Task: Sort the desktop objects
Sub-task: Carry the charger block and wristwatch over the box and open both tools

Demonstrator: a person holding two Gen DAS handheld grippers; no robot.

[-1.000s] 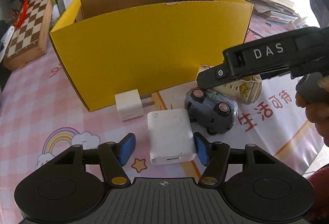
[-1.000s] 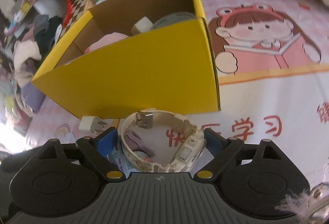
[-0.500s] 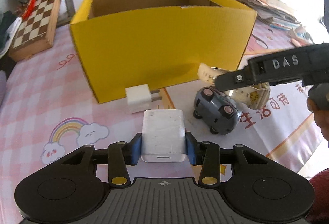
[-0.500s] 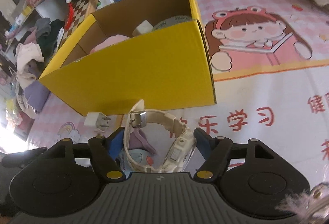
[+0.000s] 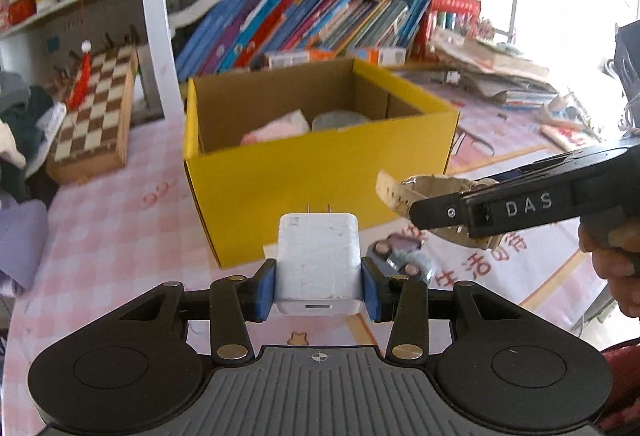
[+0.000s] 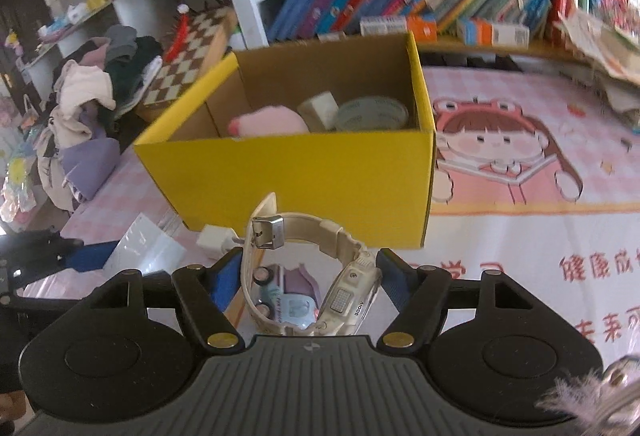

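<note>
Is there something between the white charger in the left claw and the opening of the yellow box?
Nothing visible blocks it. The white charger is held in the left claw, in front of the yellow box. Only the box's near wall lies ahead, and its top is open.

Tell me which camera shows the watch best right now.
The right wrist view: the cream watch sits close up between the right tool, with buckle, strap and face all visible. The left wrist view shows only part of its strap and buckle, the rest hidden behind the right tool's finger.
</note>
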